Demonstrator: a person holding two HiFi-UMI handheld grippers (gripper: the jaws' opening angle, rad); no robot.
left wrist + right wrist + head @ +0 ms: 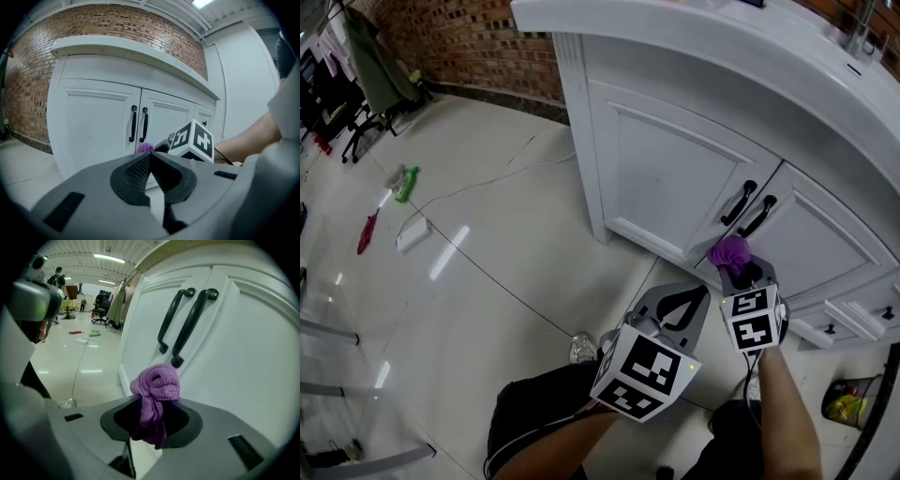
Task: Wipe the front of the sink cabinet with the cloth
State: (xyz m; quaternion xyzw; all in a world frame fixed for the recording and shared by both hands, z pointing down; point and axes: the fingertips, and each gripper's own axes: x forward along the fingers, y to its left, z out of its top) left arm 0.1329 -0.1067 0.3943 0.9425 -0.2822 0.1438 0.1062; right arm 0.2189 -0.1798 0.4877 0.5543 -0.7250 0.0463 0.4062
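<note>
The right gripper [152, 405] is clamped on a bunched purple cloth [157, 382]. The cloth sticks out past the jaws toward the cabinet [667, 174], just below its two black handles [187, 324]. The left gripper [150, 158] is pinched together and empty, held beside the right one. A green bottle [408, 182] and a cable [478, 187] lie on the floor [506, 281], well off to the left.

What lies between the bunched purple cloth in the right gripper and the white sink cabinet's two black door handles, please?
Only bare white cabinet door: the right gripper view shows the purple cloth, clamped in the right gripper, just below the black handles.
</note>
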